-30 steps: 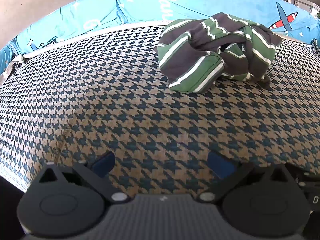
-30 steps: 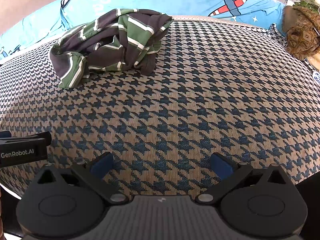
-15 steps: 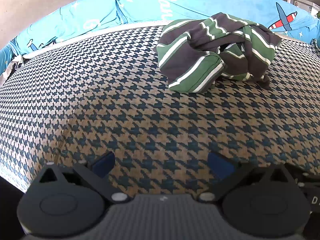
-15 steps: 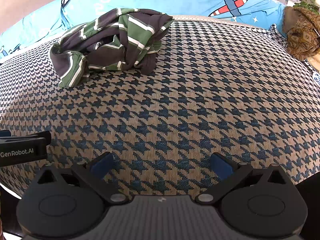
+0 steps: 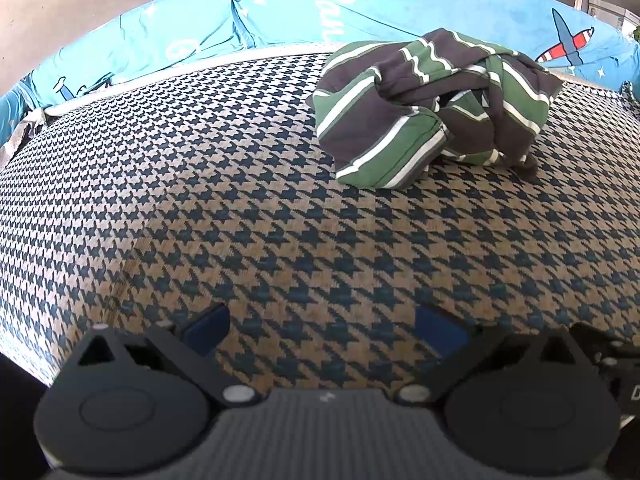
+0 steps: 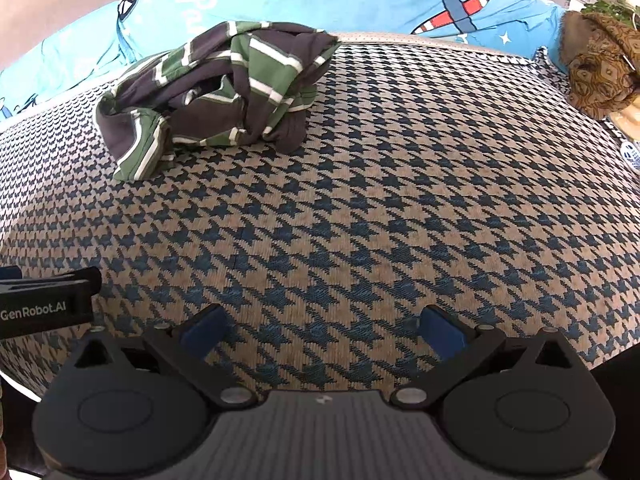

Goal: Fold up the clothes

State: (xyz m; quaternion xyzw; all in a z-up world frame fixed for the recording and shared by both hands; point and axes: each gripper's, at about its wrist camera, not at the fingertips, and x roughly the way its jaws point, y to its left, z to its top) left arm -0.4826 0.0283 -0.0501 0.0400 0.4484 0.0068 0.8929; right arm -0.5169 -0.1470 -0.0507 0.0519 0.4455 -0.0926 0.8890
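Note:
A crumpled garment with green, dark grey and white stripes (image 5: 432,108) lies in a heap at the far side of the houndstooth-covered surface (image 5: 240,208). In the right wrist view the same garment (image 6: 216,92) sits far left. My left gripper (image 5: 324,330) is open near the front edge, well short of the garment, with nothing between its blue pads. My right gripper (image 6: 322,330) is open too, empty, to the right of the heap and also far from it. The body of the left gripper (image 6: 44,304) shows at the left edge of the right wrist view.
A light blue sheet with aeroplane prints (image 5: 360,4) runs along the back of the surface. A brown patterned cloth bundle (image 6: 600,64) sits at the far right, by a plant. The surface drops off at its front and left edges.
Both views have crept slightly closer to the garment. The garment has not moved and both grippers stay open.

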